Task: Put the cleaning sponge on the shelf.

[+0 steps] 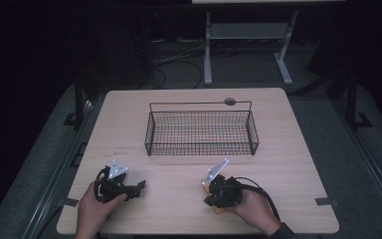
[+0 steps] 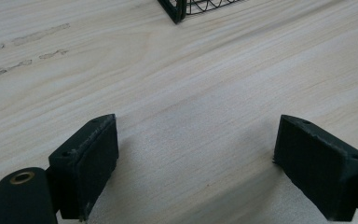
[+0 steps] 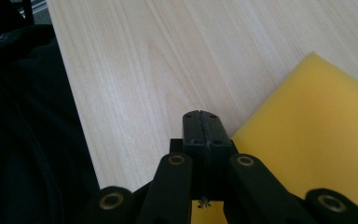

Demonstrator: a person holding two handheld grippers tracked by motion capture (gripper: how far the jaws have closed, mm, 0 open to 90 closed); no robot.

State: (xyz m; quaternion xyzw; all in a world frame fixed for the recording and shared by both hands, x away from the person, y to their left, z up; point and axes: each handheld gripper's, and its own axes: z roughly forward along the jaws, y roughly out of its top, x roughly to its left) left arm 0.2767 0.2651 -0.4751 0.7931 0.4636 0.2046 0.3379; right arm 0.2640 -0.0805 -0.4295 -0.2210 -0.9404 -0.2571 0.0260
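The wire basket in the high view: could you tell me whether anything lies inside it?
No, the wire basket holds nothing; the bare table shows through its mesh.

No text, label, brand, number or sign is showing legibly anywhere in these pictures. The pale wooden table top (image 1: 278,149), the black wire mesh basket (image 1: 201,132) at the frame's centre and the flat yellow foam pad (image 3: 317,140) at lower right are all appearing unmarked.
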